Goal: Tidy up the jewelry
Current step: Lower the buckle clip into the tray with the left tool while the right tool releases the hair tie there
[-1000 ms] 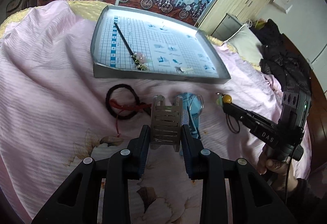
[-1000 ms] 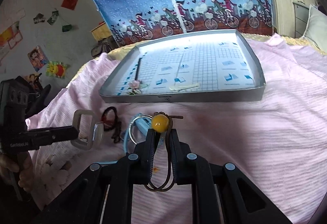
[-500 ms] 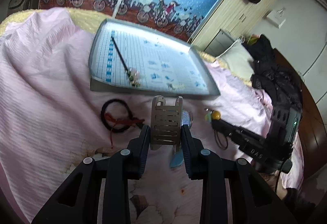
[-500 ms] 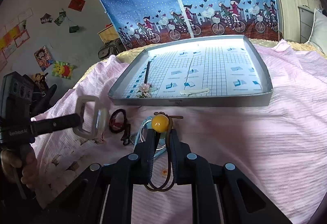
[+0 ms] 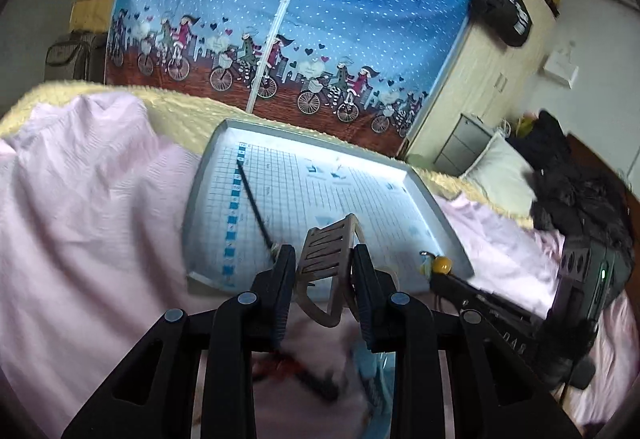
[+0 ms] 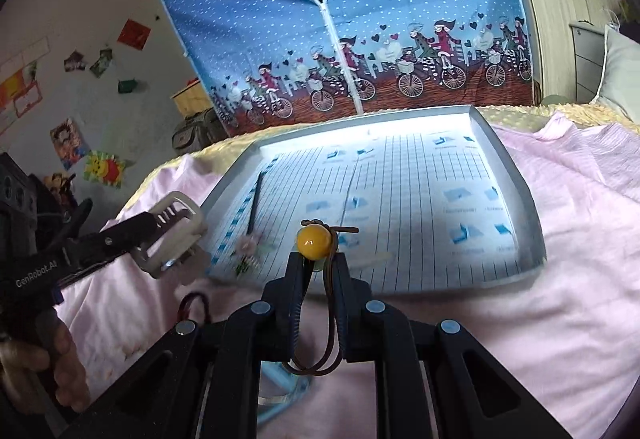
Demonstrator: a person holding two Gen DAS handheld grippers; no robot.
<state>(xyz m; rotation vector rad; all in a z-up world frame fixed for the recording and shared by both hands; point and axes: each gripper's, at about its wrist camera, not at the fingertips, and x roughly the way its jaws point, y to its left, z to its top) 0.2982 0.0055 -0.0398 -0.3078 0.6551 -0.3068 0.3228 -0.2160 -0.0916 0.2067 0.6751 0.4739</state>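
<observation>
Both claws have lifted toward the tray [image 5: 436, 215]: left claw [image 5: 325, 271] clamps the hair clip [image 5: 328, 253], right claw [image 6: 318, 263] pinches the beaded cord [image 6: 314, 237]. Lower each just ahead before releasing.

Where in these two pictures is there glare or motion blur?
Left wrist view: glare whitens the far rim of the tray; the bedding below the left gripper is smeared by motion. Right wrist view: the same far-rim glare; the flower hairpin is blurred, while the yellow bead in the right gripper is sharp.
</observation>
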